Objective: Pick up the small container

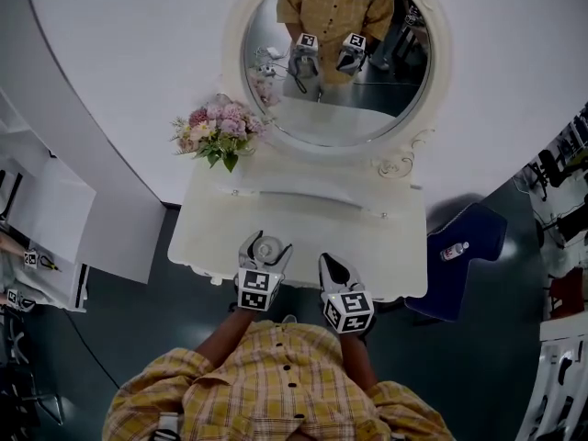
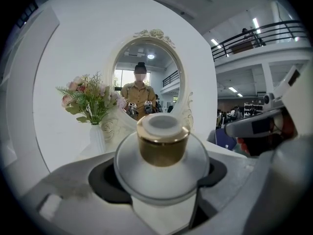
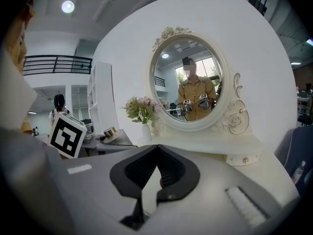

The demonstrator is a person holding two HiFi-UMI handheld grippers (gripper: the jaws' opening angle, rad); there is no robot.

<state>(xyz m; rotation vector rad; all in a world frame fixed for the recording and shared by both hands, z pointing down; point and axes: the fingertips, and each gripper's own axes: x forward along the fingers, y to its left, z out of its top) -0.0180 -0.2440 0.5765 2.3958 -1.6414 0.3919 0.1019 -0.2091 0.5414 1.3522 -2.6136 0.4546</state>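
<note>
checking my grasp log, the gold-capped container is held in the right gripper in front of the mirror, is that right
Not quite. The left gripper holds the container, not the right one. The left gripper view shows its jaws closed around the container. The right gripper is shut with nothing in it. The rest stands: the container is gold-capped and in front of the mirror.

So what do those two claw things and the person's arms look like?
Both the left claw and right claw are grey-white plastic, with black ridged pads inside. Each carries a cube printed with black-and-white square markers. The sleeves are yellow plaid.
</note>
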